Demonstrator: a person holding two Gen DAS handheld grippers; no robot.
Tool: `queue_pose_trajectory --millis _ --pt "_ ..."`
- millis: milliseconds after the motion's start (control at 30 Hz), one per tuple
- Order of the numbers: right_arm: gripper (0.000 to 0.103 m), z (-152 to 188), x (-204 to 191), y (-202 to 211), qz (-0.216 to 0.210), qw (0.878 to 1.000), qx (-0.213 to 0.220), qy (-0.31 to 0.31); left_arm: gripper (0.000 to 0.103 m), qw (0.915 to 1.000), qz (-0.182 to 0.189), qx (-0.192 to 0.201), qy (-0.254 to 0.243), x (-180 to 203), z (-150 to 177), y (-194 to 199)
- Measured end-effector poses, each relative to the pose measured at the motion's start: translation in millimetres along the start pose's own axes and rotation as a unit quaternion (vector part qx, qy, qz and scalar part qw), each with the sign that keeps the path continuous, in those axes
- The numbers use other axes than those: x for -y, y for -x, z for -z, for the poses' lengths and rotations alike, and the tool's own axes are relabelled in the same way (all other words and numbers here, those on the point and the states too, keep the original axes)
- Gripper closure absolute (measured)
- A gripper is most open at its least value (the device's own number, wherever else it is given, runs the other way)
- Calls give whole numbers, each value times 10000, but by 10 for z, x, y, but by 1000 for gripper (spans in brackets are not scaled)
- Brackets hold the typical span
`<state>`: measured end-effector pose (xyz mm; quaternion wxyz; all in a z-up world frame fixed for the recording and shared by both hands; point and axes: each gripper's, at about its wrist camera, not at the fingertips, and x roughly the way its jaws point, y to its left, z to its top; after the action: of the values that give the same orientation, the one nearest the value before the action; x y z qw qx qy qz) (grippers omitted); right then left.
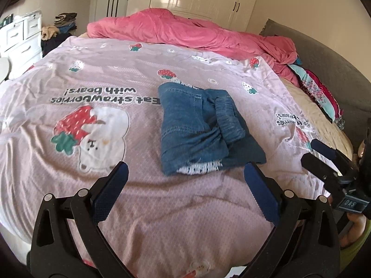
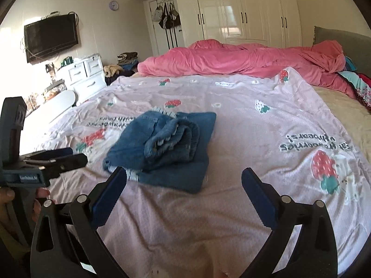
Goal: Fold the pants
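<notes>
Left wrist view: left gripper (image 1: 185,176) jaws wide apart, nothing between them. Folded denim pants (image 1: 204,129) lie on the pink strawberry-print sheet (image 1: 116,208), just past the fingertips, not touching. Right gripper (image 1: 324,153) enters at the right edge.

Right wrist view: right gripper (image 2: 184,180) spread wide, empty; pants (image 2: 167,150) ahead, nearer its left finger. Only here: wall TV (image 2: 51,37), left gripper (image 2: 62,157) from the side.
</notes>
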<state>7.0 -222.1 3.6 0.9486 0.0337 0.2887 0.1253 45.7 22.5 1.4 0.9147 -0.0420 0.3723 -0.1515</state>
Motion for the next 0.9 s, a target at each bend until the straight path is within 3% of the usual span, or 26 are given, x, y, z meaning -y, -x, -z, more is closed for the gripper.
queue_pose_trajectory --millis 333,900 --pt "4 286 -63 -8 349 9991 -179 151 9 9996 -90 -258 -49 28 342 -47" --pt "4 348 63 -146 396 9986 -337 -80 9 9995 -180 -259 0 -22 357 -100"
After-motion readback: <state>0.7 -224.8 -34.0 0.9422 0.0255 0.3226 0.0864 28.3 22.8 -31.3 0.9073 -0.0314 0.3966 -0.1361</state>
